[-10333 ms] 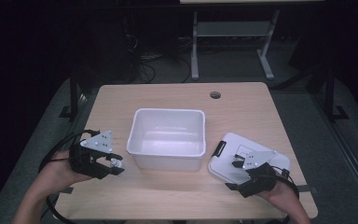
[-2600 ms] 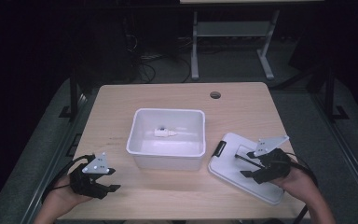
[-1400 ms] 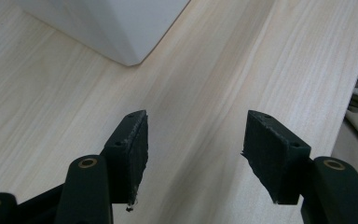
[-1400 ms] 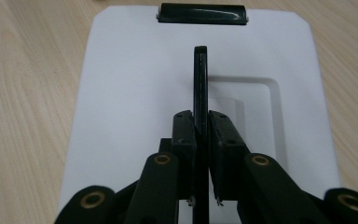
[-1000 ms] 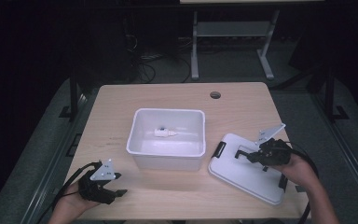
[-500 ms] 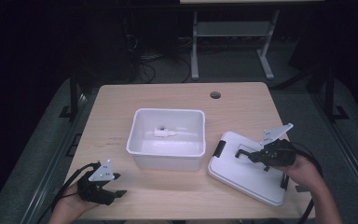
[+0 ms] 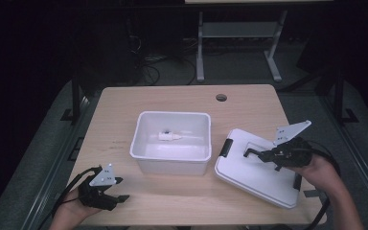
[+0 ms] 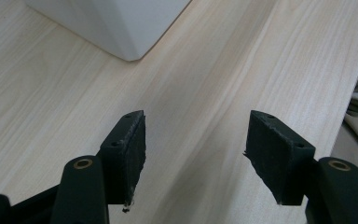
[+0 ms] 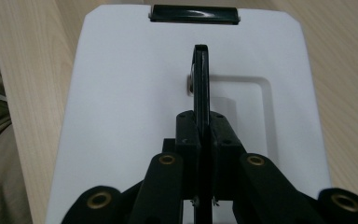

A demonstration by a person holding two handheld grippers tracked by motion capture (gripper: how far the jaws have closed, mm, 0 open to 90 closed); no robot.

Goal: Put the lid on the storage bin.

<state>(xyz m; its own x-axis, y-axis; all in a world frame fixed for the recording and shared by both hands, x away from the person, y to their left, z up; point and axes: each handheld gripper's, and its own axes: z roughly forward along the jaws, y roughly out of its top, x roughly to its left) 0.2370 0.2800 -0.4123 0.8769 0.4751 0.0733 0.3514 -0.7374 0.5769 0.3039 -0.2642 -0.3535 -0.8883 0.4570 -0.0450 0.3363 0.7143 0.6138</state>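
Lid lies flat at lower right of the worktop, its near corner hidden by the person's right hand, whose right claw is pinched tight on the lid's black handle. At lower left the left claw gapes wide over bare wood, much where it sat a moment ago. Farther off, the white bin holds a small white object, too small to identify.
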